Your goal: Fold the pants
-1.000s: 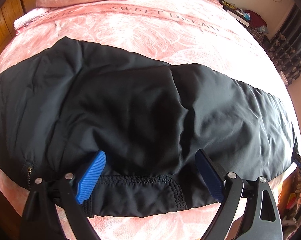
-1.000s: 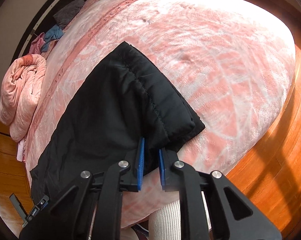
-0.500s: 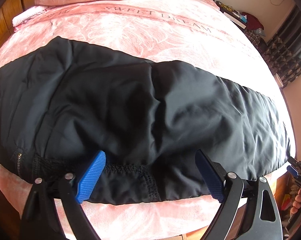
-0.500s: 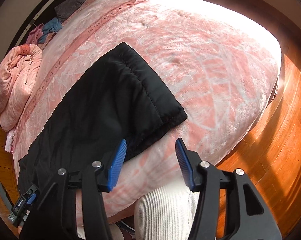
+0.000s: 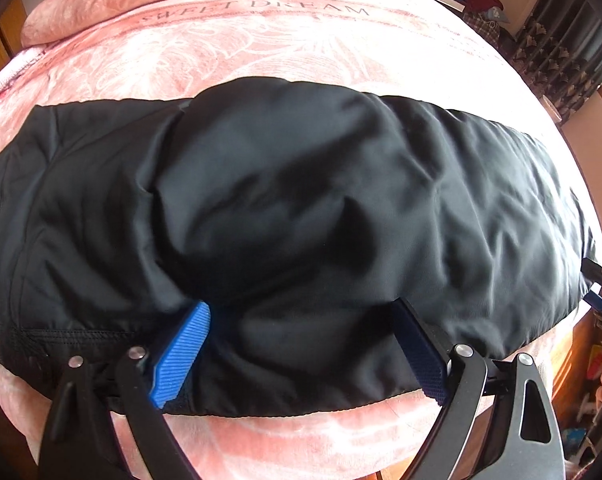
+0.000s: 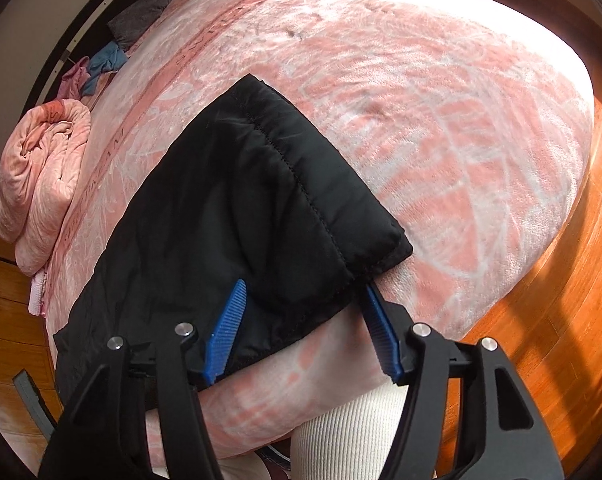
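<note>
Black padded pants (image 5: 301, 208) lay stretched lengthwise across a pink bedspread (image 5: 285, 52) lettered "SWEET DREAM", close to the near edge of the bed. The left gripper (image 5: 305, 356) hung over the middle of the garment, its blue pads (image 5: 181, 356) spread wide with fabric bulging between them but not pinched. At the cuff end, the right gripper (image 6: 305, 328) was opening, its pads (image 6: 225, 332) standing either side of the stitched hem's near corner without pressing on it; the cuff rested flat on the bedspread. A rolled pink quilt (image 6: 41, 184) sat at the far left, and a wooden floor (image 6: 541, 352) glowed in sunlight to the right.
</note>
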`<action>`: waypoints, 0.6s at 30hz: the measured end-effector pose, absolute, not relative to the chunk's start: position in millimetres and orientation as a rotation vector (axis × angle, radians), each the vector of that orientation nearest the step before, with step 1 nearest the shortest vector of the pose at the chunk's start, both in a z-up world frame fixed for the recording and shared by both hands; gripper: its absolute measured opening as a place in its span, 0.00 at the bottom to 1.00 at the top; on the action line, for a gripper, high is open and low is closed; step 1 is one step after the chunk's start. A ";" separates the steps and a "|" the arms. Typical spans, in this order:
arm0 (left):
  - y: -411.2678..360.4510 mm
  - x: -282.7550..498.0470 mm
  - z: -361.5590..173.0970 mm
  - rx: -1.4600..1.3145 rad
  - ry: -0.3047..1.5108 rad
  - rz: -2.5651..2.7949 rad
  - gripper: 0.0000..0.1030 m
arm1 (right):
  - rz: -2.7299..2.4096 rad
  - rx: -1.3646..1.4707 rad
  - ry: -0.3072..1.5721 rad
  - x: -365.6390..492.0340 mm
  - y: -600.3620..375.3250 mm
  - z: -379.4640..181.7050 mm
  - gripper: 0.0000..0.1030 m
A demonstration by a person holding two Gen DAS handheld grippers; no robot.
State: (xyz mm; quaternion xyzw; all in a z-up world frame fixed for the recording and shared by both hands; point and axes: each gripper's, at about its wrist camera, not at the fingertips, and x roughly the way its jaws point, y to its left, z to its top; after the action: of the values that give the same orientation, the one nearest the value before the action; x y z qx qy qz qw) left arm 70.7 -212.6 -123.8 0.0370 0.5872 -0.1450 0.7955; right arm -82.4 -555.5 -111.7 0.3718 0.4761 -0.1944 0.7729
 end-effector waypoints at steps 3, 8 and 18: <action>-209.2 74.3 -126.5 0.064 1.269 -0.323 0.90 | -0.394 0.856 1.000 -84.1 -561.5 -115.1 0.58; -207.8 76.2 -129.6 0.068 1.267 -0.325 0.91 | -0.413 0.900 0.991 -82.9 -569.1 -123.3 0.57; -215.4 76.4 -128.3 0.012 1.272 -0.320 0.93 | -0.254 0.817 0.851 -64.5 -568.4 -52.2 0.10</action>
State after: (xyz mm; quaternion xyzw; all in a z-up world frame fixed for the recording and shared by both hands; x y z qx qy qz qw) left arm 76.4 -215.4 -128.3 0.0058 0.5912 -0.1488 0.7926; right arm -64.5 -568.4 -52.2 0.3841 0.4001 -0.1196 0.8235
